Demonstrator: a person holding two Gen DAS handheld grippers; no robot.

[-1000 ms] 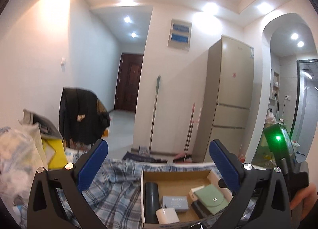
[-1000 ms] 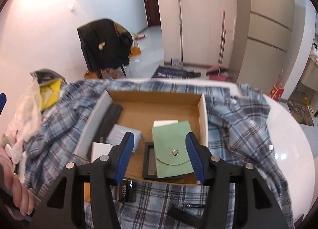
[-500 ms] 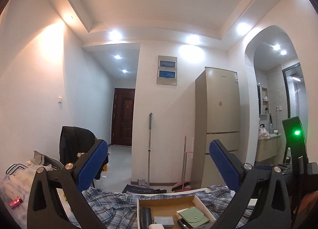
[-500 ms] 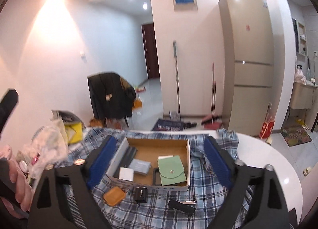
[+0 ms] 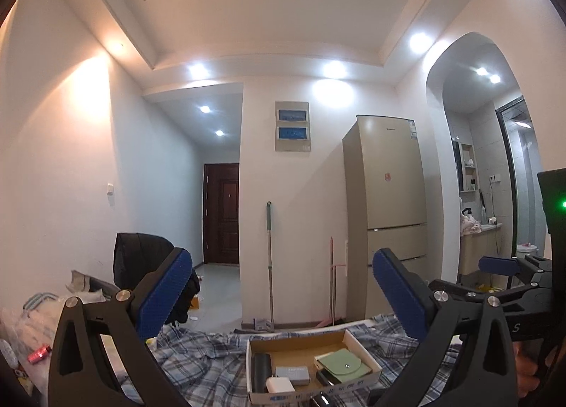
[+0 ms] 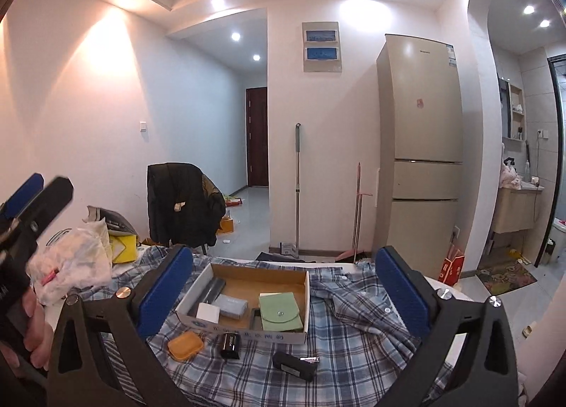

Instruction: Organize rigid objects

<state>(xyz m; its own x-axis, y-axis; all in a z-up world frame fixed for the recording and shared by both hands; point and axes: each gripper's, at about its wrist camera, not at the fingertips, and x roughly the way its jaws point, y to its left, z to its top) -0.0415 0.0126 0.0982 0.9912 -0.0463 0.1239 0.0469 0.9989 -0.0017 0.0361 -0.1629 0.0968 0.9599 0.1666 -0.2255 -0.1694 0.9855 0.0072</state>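
Observation:
An open cardboard box point(image 6: 247, 332) sits on a blue plaid cloth point(image 6: 353, 336). In it lie a green snap pouch point(image 6: 281, 311), a white block point(image 6: 208, 311), a small grey box point(image 6: 231, 306) and a long black case point(image 6: 212, 292). In front of it on the cloth are an orange case point(image 6: 185, 345), a small black block point(image 6: 230, 345) and a black oblong item point(image 6: 293, 366). My right gripper point(image 6: 283, 265) hangs well back from the box, its jaws opening with nothing between them. My left gripper point(image 5: 279, 283) is open and empty above the box point(image 5: 311, 396), aimed at the far wall.
A crumpled plastic bag point(image 6: 74, 262) and a yellow box point(image 6: 123, 248) lie at the table's left. Behind are a chair draped with a black jacket point(image 6: 184, 202), a mop point(image 6: 297, 187) and a tall fridge point(image 6: 421, 145). The white table edge point(image 6: 452, 290) curves off at right.
Both grippers drew back from the box and tilted up, so it looks smaller and lower. The right jaws, which flanked the green pouch, spread wide; the pouch stays in the box.

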